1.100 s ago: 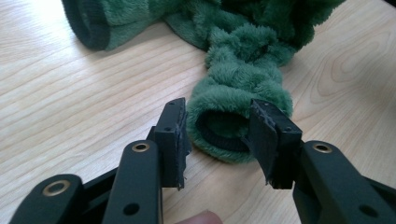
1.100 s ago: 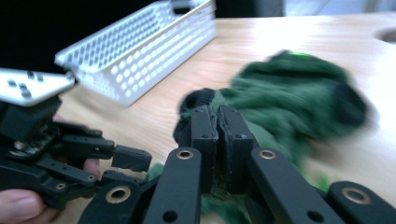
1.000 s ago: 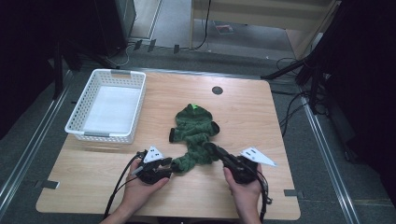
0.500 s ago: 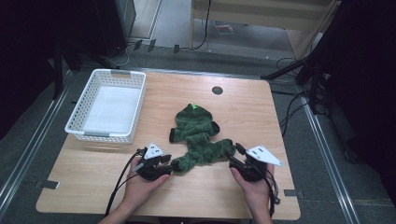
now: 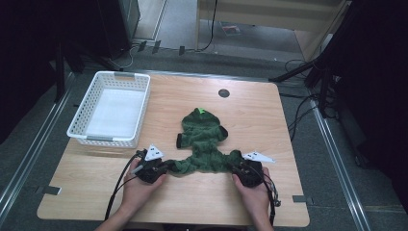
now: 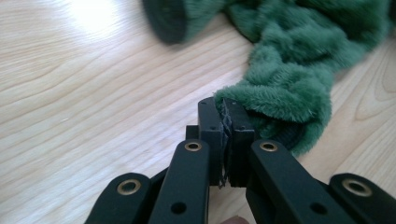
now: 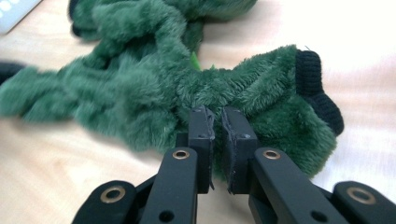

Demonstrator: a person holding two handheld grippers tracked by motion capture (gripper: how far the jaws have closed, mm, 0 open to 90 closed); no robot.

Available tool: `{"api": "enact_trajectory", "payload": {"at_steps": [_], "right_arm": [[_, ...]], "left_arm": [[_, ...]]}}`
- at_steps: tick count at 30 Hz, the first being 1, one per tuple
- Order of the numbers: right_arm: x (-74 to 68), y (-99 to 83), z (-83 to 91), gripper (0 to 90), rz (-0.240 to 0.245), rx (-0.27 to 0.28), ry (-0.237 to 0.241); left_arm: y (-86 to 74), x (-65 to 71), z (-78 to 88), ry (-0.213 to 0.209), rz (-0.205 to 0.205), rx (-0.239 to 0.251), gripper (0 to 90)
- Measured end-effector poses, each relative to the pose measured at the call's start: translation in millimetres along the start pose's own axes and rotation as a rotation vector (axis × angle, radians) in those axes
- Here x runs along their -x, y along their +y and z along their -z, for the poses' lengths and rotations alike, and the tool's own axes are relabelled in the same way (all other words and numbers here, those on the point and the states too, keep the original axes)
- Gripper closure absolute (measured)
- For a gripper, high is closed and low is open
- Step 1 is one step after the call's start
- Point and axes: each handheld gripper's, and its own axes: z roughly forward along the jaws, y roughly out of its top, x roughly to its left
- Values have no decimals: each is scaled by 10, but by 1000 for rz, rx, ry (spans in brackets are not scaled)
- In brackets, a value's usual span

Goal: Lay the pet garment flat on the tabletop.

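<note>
A green plush garment [image 5: 204,142] is spread flat on a wooden table [image 5: 288,125], just in front of the person. Its lower left corner is pinched by the left gripper [image 5: 166,166]; in the left gripper view the jaws are seen just closed tight on a fold of the green pile [image 6: 280,93]. The lower right corner is met by the right gripper [image 5: 236,168], whose jaws have also just been closing; in the right gripper view they are pressed into the fleece [image 7: 219,93] with only a slim gap, so a pinch of fabric appears to be held, though the grip is partly hidden by the pile. A black cuff [image 7: 317,93] is seen just beside that gripper.

Bare tabletop is left along the near edge and to the right of the garment. A white basket [image 5: 111,139] is set at the table's left rear, well apart from the garment. A dark round hole [image 5: 223,93] is seen behind the hood.
</note>
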Motion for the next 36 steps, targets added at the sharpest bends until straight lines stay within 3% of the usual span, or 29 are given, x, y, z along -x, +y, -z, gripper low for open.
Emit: {"api": "enact_trajectory", "payload": {"at_steps": [4,6,8,10,12,14,16,19,21,22,24,26,28,31,35,36], "right_arm": [[-111,-29,90,752,29,-1,27],[-195,23,167,661,79,55,33],[-282,112,232,642,128,122,44],[-344,223,210,628,176,138,19],[-378,325,93,601,196,113,20],[-393,378,-65,587,198,58,23],[-405,410,-276,548,209,-1,-6],[-416,422,-459,502,213,-22,-67],[-417,417,-541,567,220,-24,-106],[-413,410,-555,617,217,-14,-98],[-406,395,-557,740,225,10,-83],[-393,382,-535,786,234,23,-72],[-369,357,-505,797,236,27,-75],[-299,282,-397,810,243,18,-79],[-187,193,-236,818,215,7,-68],[-164,165,-203,815,200,-1,-63]], "left_arm": [[2,-26,33,-59,19,23,837],[22,-40,74,-86,37,44,738],[71,-64,119,-122,73,90,691],[191,-90,121,-121,87,114,645],[330,-109,104,-121,97,133,634],[542,-118,24,-114,109,168,618],[706,-125,-103,-99,122,180,609],[942,-153,-385,-61,129,163,606],[1058,-155,-608,-35,106,126,619],[1089,-148,-684,-26,99,110,642],[1127,-129,-804,-29,80,94,725],[1135,-115,-893,-17,50,62,746],[1107,-137,-984,11,53,15,772],[1073,-184,-1019,53,86,0,789],[1074,-120,-1047,109,40,2,816],[1076,-114,-1056,115,46,6,816]]}}
